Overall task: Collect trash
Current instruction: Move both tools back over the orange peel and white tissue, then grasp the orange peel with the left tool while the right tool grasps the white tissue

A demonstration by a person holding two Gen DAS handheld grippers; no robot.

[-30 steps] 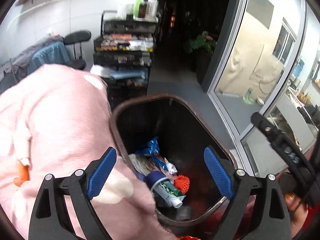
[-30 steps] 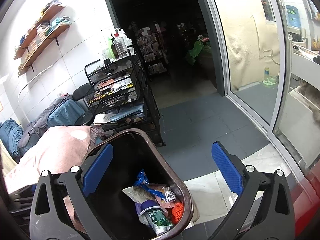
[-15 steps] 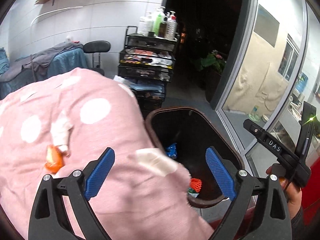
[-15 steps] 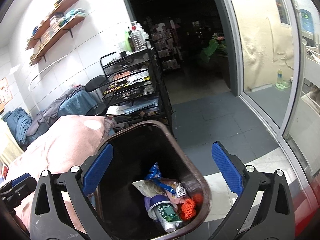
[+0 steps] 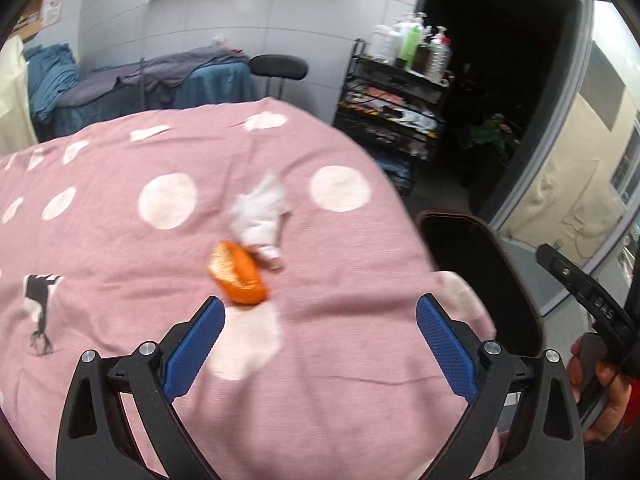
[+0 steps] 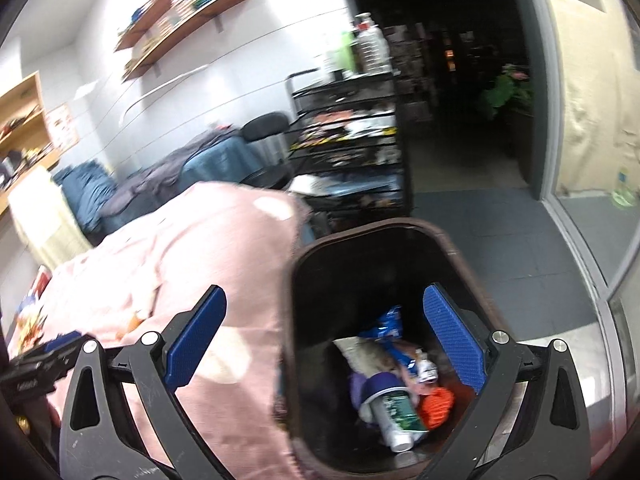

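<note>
An orange peel (image 5: 237, 273) and a crumpled white tissue (image 5: 262, 216) lie together on a pink dotted cloth (image 5: 120, 240). My left gripper (image 5: 320, 344) hovers just short of them with its jaws still opening and nothing between them. The dark brown trash bin (image 5: 480, 280) stands right of the cloth. In the right wrist view the bin (image 6: 400, 226) holds a tube (image 6: 394, 412), an orange net piece (image 6: 436, 404), blue wrappers (image 6: 388, 322) and paper. My right gripper (image 6: 324, 336) is open above the bin's near rim, empty.
A black wire cart (image 5: 392, 96) with bottles on top stands behind the bin, beside a dark doorway. A black chair (image 5: 278, 68) and blue-grey bedding (image 5: 120, 84) are at the back. Glass doors (image 6: 592, 128) run along the right. A hand (image 5: 600, 396) holds the right gripper's handle.
My left gripper swung left from over the bin to above the pink cloth, bringing the peel and tissue into the middle. The right view shifted left, so the bin now sits further right.
</note>
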